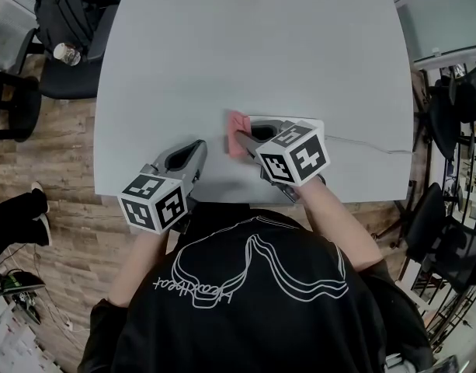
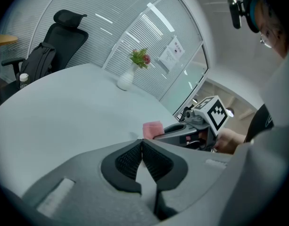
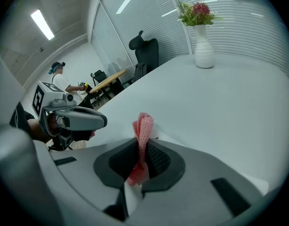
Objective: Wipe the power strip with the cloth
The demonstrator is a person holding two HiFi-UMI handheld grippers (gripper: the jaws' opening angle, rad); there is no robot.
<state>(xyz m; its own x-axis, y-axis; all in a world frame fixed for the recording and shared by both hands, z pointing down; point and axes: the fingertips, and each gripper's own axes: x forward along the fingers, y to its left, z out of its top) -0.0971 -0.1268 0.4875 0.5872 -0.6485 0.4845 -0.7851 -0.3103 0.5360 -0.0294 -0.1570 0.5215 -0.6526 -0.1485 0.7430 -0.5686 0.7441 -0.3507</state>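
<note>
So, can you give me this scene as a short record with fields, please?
left gripper: fingers shut, nothing between them, over the near part of the table
right gripper: shut on the cloth
cloth: pink, by the left end of the power strip
power strip: white, mostly hidden under the right gripper
cable: runs right from the strip
vase: far table edge

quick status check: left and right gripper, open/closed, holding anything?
Left gripper: closed, nothing between its jaws.
Right gripper: closed on the pink cloth.
</note>
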